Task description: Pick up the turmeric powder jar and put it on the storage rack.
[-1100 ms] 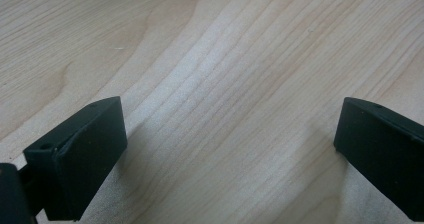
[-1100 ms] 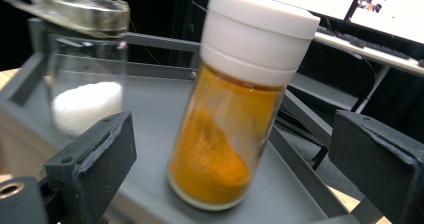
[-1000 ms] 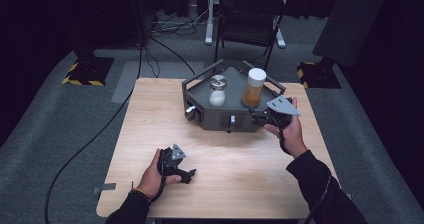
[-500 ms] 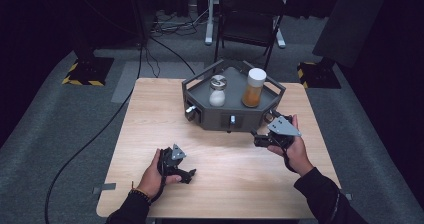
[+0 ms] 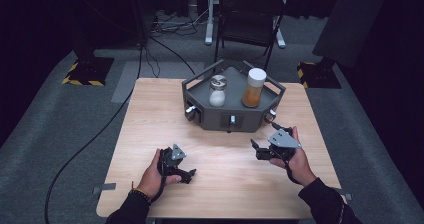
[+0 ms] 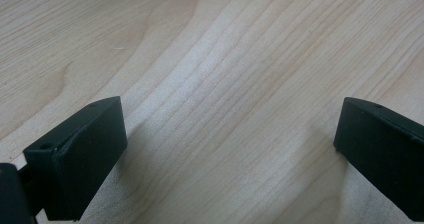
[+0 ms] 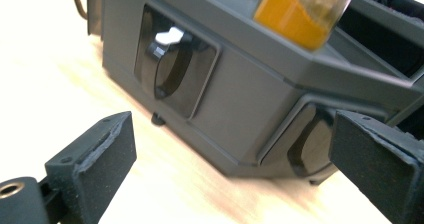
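Observation:
A dark grey angular stand (image 5: 215, 116) with small knobs on its front faces sits at the back middle of the wooden table (image 5: 150, 114). On it stand a glass jar of white powder (image 5: 217, 90) with a metal lid and a taller jar of orange powder (image 5: 253, 88) with a white lid. My right gripper (image 5: 256, 150) is open just in front of the stand's right corner, apart from it. In the right gripper view the right gripper (image 7: 235, 154) faces the stand (image 7: 240, 99), a recessed knob (image 7: 167, 54) and the orange jar (image 7: 300, 9). My left gripper (image 5: 189, 174) rests open near the front edge; between the left gripper's (image 6: 230, 149) jaws lies bare wood.
A black folding chair (image 5: 247, 19) stands behind the table. Cables (image 5: 90, 144) run across the grey carpet at the left. Stand bases with yellow-black tape (image 5: 85, 74) sit at both back corners. Bare wood lies between the two hands.
My right gripper has drawn back from beside the stand's right side toward the person and slightly left, lower over the table. The left gripper has stayed put.

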A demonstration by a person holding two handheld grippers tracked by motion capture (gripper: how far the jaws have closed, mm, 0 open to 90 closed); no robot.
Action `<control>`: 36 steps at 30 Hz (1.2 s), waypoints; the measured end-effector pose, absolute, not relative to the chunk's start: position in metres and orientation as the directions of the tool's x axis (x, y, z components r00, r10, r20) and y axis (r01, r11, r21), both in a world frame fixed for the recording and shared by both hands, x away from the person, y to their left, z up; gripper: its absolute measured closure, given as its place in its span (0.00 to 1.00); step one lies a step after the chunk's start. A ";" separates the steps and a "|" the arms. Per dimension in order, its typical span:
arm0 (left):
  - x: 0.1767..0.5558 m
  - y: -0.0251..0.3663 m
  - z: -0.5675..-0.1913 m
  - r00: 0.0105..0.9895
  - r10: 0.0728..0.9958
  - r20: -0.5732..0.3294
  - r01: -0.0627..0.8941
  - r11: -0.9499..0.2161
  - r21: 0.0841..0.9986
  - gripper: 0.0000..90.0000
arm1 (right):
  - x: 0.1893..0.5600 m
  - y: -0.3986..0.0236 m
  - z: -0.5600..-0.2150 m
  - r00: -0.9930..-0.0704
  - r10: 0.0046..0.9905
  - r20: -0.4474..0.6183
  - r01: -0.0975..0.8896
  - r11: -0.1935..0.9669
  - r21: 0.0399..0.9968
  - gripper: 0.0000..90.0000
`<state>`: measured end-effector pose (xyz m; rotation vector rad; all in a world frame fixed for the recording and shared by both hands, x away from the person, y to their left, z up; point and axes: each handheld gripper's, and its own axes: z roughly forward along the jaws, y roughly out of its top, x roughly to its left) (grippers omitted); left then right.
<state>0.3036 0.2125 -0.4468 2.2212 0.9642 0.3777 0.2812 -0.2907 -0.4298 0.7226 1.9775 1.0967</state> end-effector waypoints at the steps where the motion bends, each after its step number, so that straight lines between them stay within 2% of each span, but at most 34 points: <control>1: 0.304 0.213 -0.447 0.684 0.730 -0.004 0.533 -0.496 0.685 0.00 | 0.280 -0.291 -0.431 -0.564 0.755 -0.336 0.118 0.476 0.871 0.05; 36: 0.304 0.212 -0.447 0.682 0.731 -0.004 0.534 -0.495 0.685 0.00 | 0.263 -0.318 -0.454 -0.660 0.693 -0.290 0.265 0.576 0.774 0.05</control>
